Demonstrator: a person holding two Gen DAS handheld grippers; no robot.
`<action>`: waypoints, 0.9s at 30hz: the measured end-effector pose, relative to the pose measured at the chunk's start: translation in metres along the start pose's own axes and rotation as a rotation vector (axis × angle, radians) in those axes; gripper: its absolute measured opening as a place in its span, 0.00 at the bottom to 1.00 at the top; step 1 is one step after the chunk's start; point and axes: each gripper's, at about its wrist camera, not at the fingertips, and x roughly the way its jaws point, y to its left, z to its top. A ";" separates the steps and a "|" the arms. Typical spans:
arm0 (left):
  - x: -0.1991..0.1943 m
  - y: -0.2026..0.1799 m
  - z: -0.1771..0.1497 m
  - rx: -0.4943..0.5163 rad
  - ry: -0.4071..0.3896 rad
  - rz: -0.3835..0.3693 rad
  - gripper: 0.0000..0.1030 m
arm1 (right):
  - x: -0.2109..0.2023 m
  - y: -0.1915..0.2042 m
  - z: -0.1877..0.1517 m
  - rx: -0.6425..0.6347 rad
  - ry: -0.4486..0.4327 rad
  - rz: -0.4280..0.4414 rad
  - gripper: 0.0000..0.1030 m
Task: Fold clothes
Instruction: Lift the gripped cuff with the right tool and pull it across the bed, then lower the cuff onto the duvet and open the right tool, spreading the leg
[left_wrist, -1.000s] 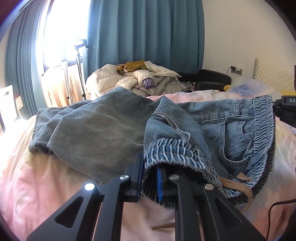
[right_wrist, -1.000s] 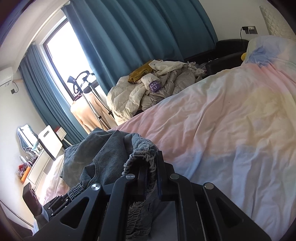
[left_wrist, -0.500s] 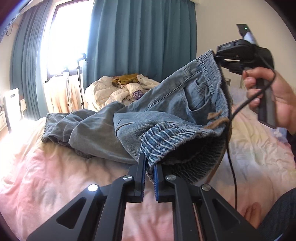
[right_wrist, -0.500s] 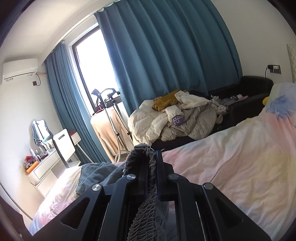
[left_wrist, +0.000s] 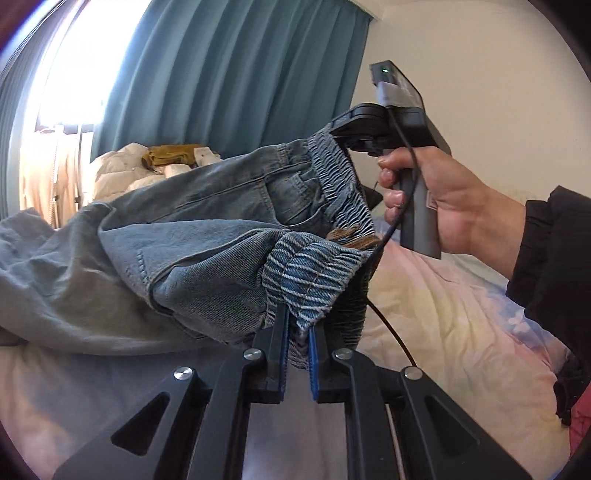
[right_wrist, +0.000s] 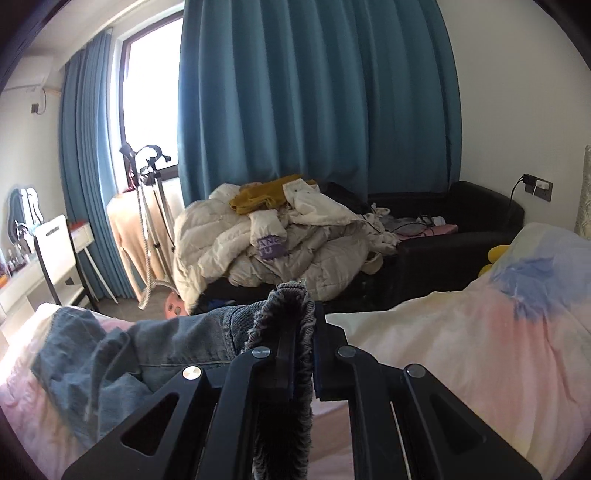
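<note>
Above the pastel bedcover (left_wrist: 461, 332), jeans (left_wrist: 207, 236) hang lifted at the elastic waistband, legs trailing onto bed; L gripper (left_wrist: 297, 350) pinched tight on waistband; R gripper (right_wrist: 303, 354), in person's hand (left_wrist: 443, 199), likewise clamped on waistband.

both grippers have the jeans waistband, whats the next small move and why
Probably draw the two ends apart to pull the waistband taut. The left hand-held gripper and right hand-held gripper each pinch an end, but the jeans sag bunched between them, legs crumpled on the bed. Flat cloth should fold more cleanly.
</note>
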 end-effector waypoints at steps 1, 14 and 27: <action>0.018 -0.003 -0.002 -0.002 0.010 -0.012 0.09 | 0.016 -0.010 -0.008 -0.011 0.016 -0.018 0.06; 0.078 0.005 -0.008 -0.057 0.117 -0.064 0.17 | 0.106 -0.078 -0.081 0.077 0.103 -0.047 0.17; -0.084 0.018 0.015 0.066 0.059 0.015 0.34 | -0.026 -0.045 -0.086 0.190 0.038 -0.017 0.47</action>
